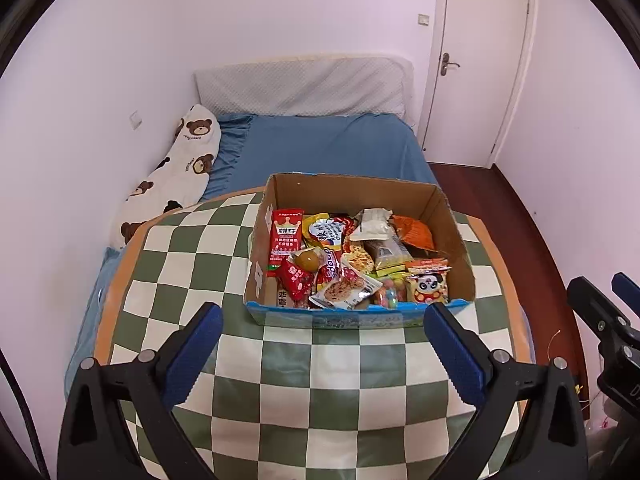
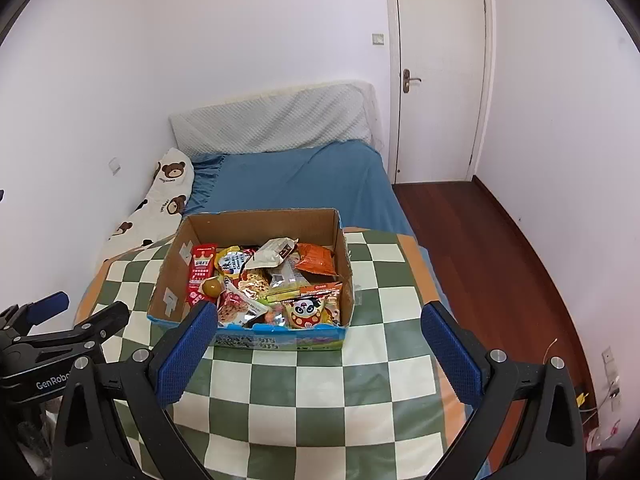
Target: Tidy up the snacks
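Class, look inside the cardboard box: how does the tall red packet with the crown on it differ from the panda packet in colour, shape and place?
The tall red packet is mostly red and long and narrow; the panda packet is yellow with a black-and-white panda face, and squarer. The red packet lies along the left wall of the cardboard box; the panda packet sits at the near right corner. Both are sealed snack wrappers lying among the other snacks, and neither gripper touches them.

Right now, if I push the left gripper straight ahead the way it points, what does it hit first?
Most likely the cardboard box: its blue front wall sits dead ahead between the open fingers of the left gripper, across a bare strip of checkered tablecloth. Height is hard to judge, so it might skim over the rim into the snacks.
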Tool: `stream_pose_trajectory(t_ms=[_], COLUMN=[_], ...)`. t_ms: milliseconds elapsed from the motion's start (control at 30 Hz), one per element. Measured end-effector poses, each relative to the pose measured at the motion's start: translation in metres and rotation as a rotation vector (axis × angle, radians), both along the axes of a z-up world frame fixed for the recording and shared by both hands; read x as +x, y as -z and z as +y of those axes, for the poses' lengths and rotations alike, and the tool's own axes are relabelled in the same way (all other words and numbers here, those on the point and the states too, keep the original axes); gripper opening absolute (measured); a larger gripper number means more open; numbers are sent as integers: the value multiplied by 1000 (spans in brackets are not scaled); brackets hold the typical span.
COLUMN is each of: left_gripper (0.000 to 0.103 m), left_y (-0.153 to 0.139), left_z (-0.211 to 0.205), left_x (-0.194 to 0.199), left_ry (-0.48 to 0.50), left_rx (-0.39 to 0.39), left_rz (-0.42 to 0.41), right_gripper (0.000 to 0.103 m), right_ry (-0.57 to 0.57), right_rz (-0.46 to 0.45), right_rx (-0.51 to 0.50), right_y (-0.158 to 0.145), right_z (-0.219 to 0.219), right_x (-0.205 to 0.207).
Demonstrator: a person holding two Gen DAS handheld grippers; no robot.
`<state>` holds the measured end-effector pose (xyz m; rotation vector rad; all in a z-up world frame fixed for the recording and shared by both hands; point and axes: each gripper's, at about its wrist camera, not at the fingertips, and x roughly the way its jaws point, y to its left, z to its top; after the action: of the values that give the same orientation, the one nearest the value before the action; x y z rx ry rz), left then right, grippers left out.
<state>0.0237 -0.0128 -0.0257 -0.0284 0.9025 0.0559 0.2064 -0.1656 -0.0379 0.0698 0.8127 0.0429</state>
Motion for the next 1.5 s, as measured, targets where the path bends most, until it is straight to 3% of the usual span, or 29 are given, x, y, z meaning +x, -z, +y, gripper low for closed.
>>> stream_pose_trajectory(t_ms=[467,1500], left_gripper=[103,103], left_y=[15,6], left_z=[-7,-12], left_x=[27,26], left_ry=[10,32], left_rx=[44,38], left_rz=[15,-1], right_gripper=[103,103], right_ry=[16,16], right_rz=[40,41], right_rx=[-17,-27], right_y=[29,31], right_z=[3,1], right_x=[35,35])
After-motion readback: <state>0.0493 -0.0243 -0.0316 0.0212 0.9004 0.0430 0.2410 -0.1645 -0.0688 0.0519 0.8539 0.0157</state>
